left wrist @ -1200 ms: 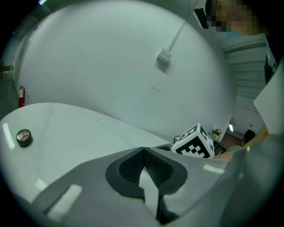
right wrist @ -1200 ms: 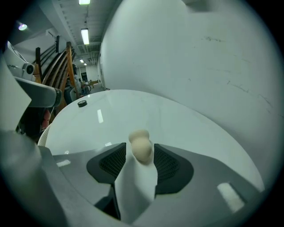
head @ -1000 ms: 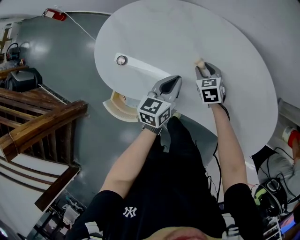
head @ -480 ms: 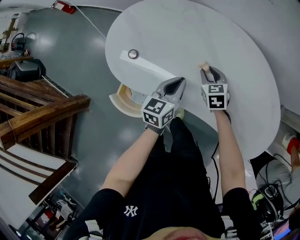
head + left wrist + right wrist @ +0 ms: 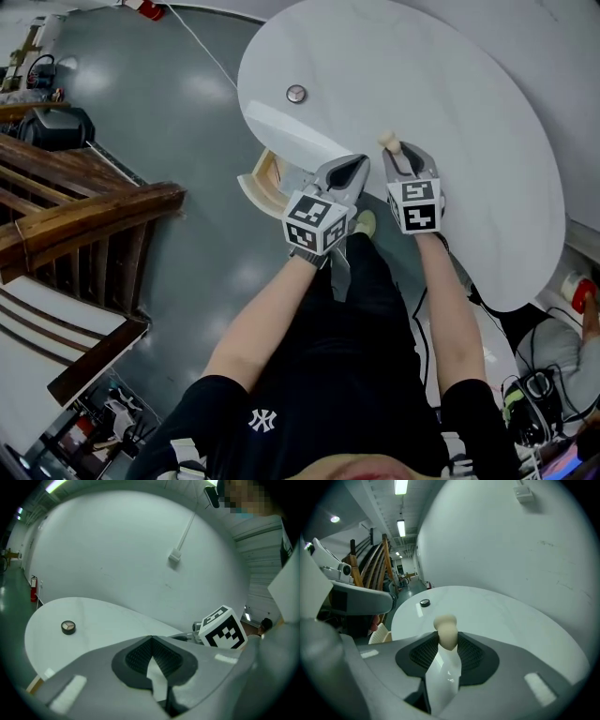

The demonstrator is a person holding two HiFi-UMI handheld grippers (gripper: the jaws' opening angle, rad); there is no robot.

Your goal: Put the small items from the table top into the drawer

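My right gripper (image 5: 394, 153) is shut on a small beige knob-shaped piece (image 5: 446, 631), and its jaws have just been closing on it. In the head view the piece (image 5: 387, 142) sticks out past the fingertips, above the white round table (image 5: 469, 112) near its front edge. My left gripper (image 5: 349, 172) hovers just left of the right one, shut, with nothing between its pads (image 5: 151, 641). A small round dial-like item (image 5: 296, 93) lies on the table's far left part; it also shows from both grippers (image 5: 68, 627) (image 5: 424, 603). The open wooden drawer (image 5: 265, 180) juts out under the table's left edge.
A wooden stair rail (image 5: 84, 225) runs along the left over the grey floor. Cables and gear (image 5: 534, 384) lie on the floor at the lower right. A white wall (image 5: 140, 550) stands behind the table.
The right gripper has come back toward the table's front edge and to the left, carrying the beige piece. The left gripper has drifted along beside it, still shut.
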